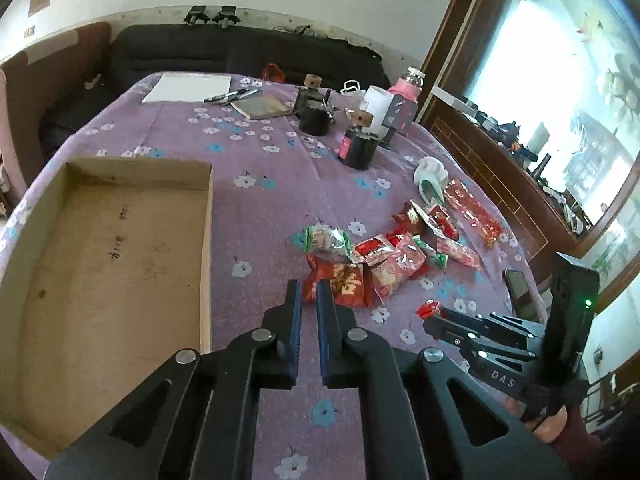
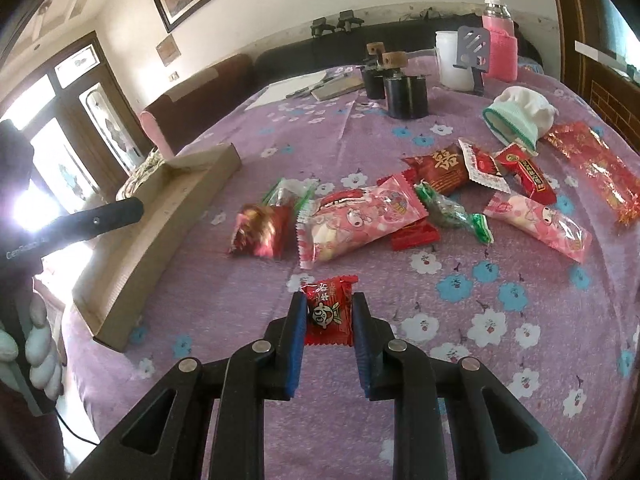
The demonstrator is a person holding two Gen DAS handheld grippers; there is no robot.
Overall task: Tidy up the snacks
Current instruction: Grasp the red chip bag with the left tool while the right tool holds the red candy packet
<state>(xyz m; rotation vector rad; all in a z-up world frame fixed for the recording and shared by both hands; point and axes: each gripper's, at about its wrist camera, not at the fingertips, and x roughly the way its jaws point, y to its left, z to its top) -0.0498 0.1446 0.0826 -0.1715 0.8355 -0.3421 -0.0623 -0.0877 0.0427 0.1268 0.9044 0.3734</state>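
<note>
The right gripper [image 2: 328, 312] had its jaws clamped on a small red candy packet [image 2: 329, 312], held by its two side edges just above the desk [image 2: 500, 320], which was covered with a purple flowered cloth. The left gripper [image 1: 310, 292] held nothing; its jaws stood slightly parted, with cloth showing through the narrow gap, and their tips reached the near edge of a red snack packet with gold lettering [image 1: 344, 284]. Beyond the held candy lay the loose heap of snacks: a long pink packet [image 2: 360, 220], a dark red foil packet [image 2: 260, 232] to its left, a green-wrapped sweet [image 2: 456, 216] to its right, a second pink packet [image 2: 540, 224] further right, and another red packet with gold lettering [image 2: 440, 168] behind. A red and gold patterned wrapper [image 2: 596, 168] lay at the far right of the heap. An open, shallow cardboard box [image 1: 100, 256] sat on the desk to the left of the heap, apart from it, with no snacks inside. A white and green knitted hat [image 2: 520, 116] lay just behind the snacks. Further back stood two black cylindrical holders [image 2: 404, 96], a white cup [image 2: 452, 64], a pink flask [image 2: 498, 44] and a white sheet of paper [image 1: 188, 88] with pens beside it.
</note>
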